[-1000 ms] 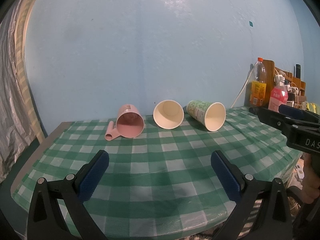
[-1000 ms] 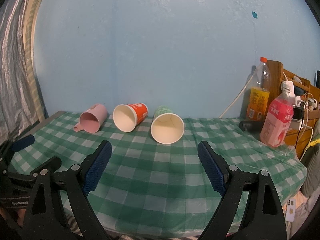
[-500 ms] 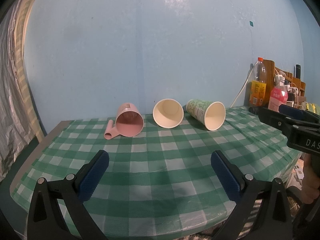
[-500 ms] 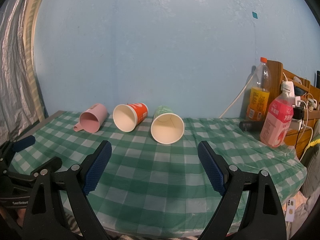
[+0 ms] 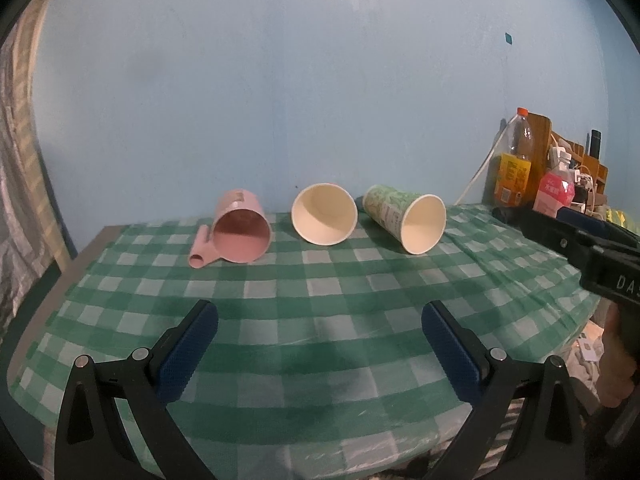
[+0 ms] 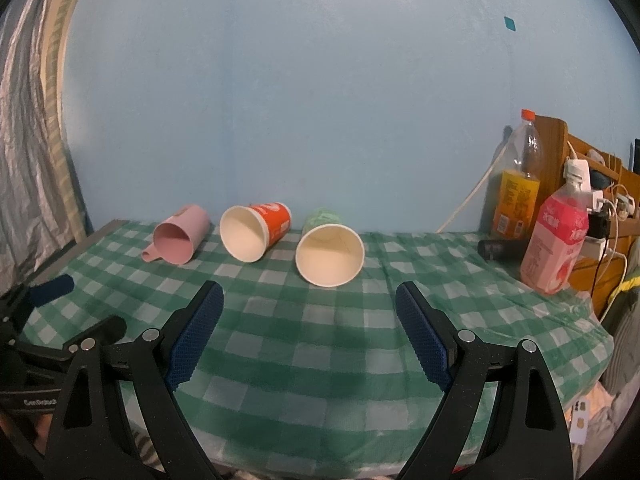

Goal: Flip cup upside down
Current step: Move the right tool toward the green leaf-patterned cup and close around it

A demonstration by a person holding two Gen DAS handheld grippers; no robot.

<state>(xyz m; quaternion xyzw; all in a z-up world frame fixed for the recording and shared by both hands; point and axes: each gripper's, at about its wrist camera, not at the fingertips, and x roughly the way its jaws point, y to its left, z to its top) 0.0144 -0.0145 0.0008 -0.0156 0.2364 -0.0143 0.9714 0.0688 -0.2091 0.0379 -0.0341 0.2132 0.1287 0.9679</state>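
Nothing has moved: three cups [image 6: 244, 234] lie sideways, both tools [image 5: 320, 346] [image 6: 310, 338] gaping, empty.

The tablecloth [image 6: 320, 344] is green-and-white checked. One mug [image 6: 180, 238] is pink, one cup [image 6: 256, 230] orange, another cup [image 5: 404, 218] green-patterned.

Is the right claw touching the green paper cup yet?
Apart. The right wrist view shows checked tablecloth between the open right claw and the green paper cup.
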